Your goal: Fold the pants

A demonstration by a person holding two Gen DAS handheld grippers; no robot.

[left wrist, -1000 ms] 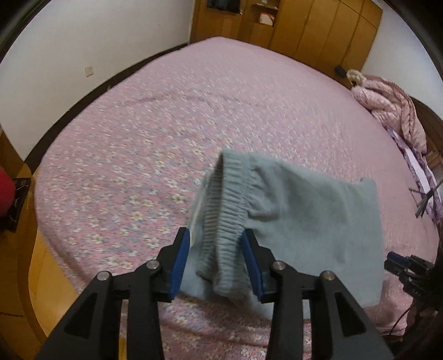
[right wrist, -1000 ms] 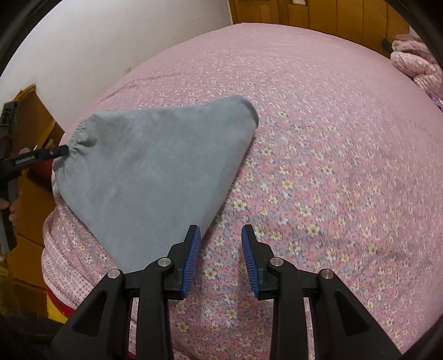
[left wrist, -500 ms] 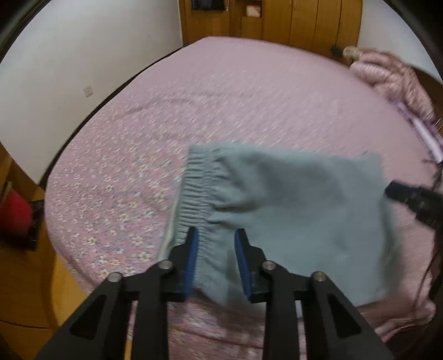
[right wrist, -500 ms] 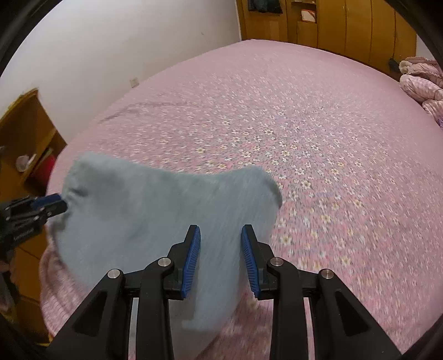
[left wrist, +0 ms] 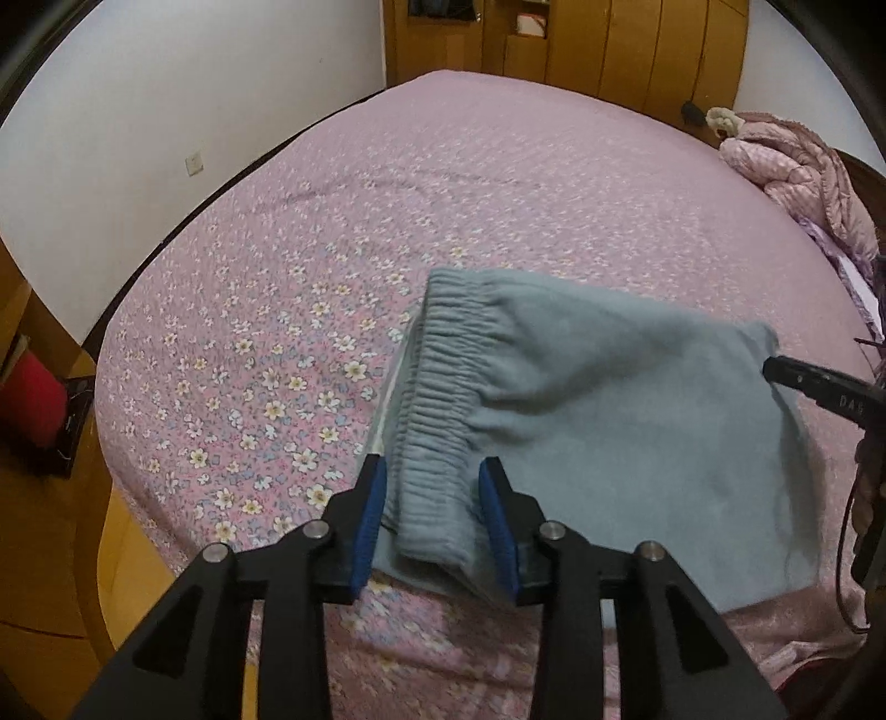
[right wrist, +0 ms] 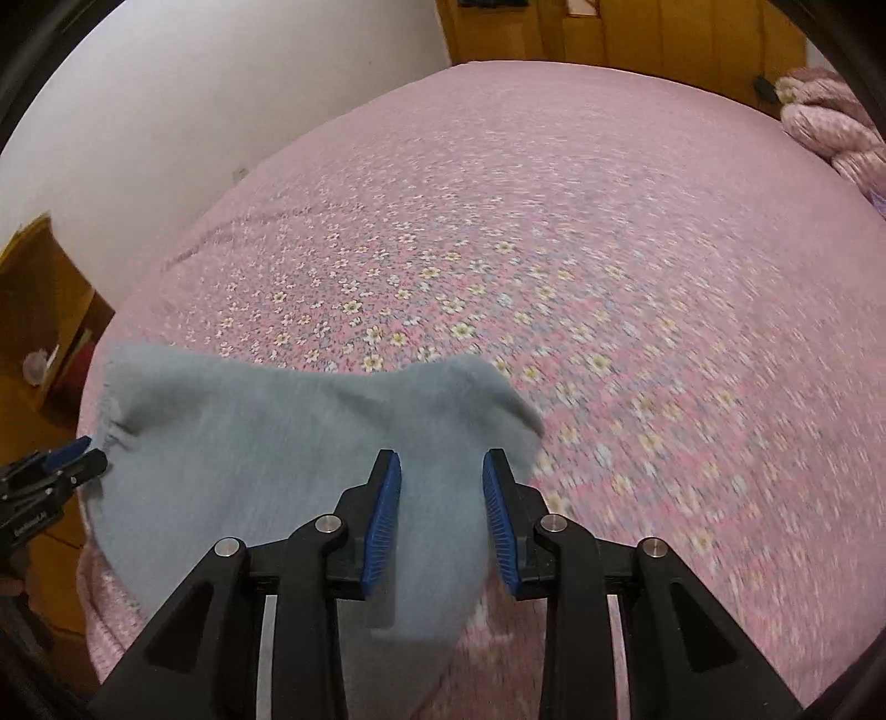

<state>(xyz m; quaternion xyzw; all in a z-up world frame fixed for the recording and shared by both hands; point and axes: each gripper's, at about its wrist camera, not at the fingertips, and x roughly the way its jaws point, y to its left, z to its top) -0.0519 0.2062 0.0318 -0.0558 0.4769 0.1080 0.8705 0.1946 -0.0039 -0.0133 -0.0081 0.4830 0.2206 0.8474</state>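
A bedroom with white walls and a honey-coloured wooden wardrobe (left wrist: 609,50) frames a wide bed under a pink, flower-printed quilted cover (left wrist: 470,183), where a pair of soft grey fleece pants (left wrist: 609,399) lies bunched near the front edge. The left gripper (left wrist: 433,509) straddles the ribbed elastic waistband (left wrist: 443,376); its jaws have just been opening, and the band sits between the blue pads (left wrist: 370,515) in a moderate gap, draped there, apparently not pinched. The right gripper (right wrist: 437,509) hangs over the opposite end of the cloth, jaws partly apart with fabric showing between them; whether the pads press on it cannot be told. Each tool stands at one end of the garment, seemingly to stretch it flat and square before a fold. A crumpled pink padded quilt (left wrist: 803,166) rests far beyond both jaws, at the bed's far right corner, clear of the work.
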